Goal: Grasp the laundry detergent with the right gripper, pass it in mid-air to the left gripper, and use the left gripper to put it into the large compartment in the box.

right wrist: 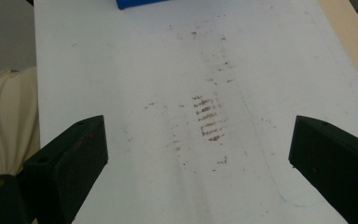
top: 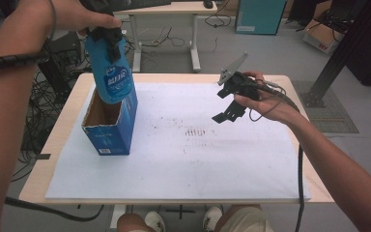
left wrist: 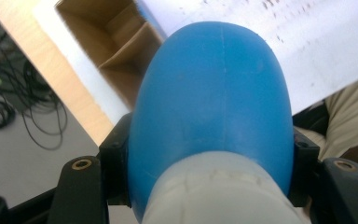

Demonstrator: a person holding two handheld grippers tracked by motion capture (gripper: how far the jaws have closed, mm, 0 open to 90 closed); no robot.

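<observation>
blue bottle (top: 112,72) | clamped in left gripper (top: 107,35) above box (top: 110,126) | right gripper (top: 233,102) wide open, empty

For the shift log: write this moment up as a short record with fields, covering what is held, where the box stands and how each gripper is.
held item: blue bottle, label facing the camera, white cap end between the jaws
holder: left gripper, shut on the bottle near its top
bottle position: lower end hanging in the open top of the blue box
box: upright, cardboard inside, near the left edge of the white sheet
right gripper: open, nothing between the jaws, above the sheet
sheet marks: brown smudges near its middle
</observation>
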